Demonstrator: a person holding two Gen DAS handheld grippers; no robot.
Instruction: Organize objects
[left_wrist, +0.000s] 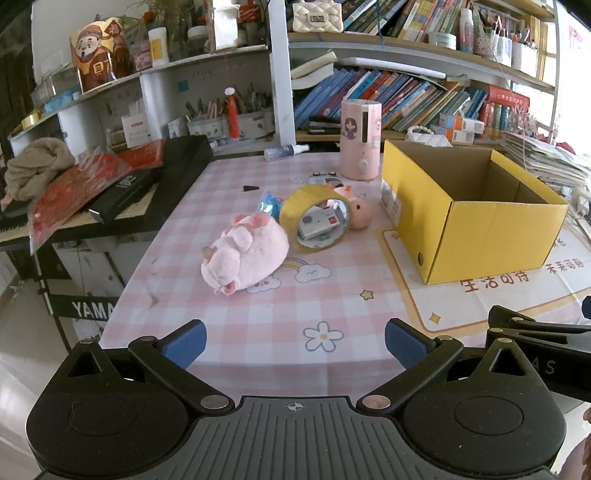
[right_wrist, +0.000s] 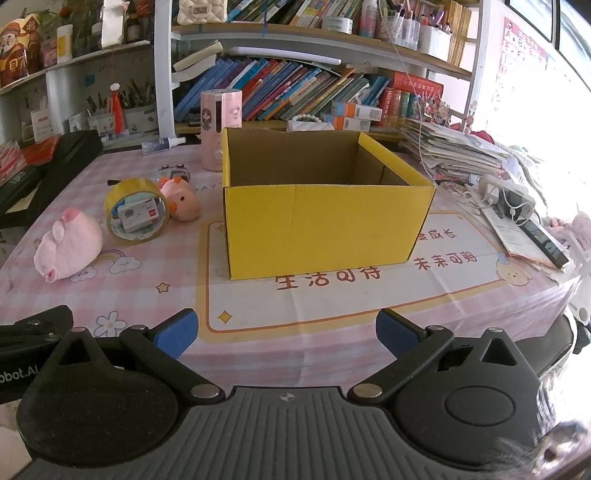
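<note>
Both hand-held grippers hover above near counter edge, angled down. Left hand-held gripper (left_wrist: 295, 341) jaws spread wide, nothing between; right hand-held gripper (right_wrist: 287, 332) same. Yellow box (right_wrist: 325, 225) open-topped, empty, likely the bin. Plush pig (left_wrist: 245, 254), tape roll (left_wrist: 314, 218), small pink toy (left_wrist: 360, 214) clustered left of box, none grasped.

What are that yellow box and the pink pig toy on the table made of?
The open yellow box looks like corrugated cardboard: matte yellow outside, plain brown inside, with folded flaps and creases. The pink pig toy seems to be soft plush fabric, fuzzy and matte, slumped on its side.
</note>
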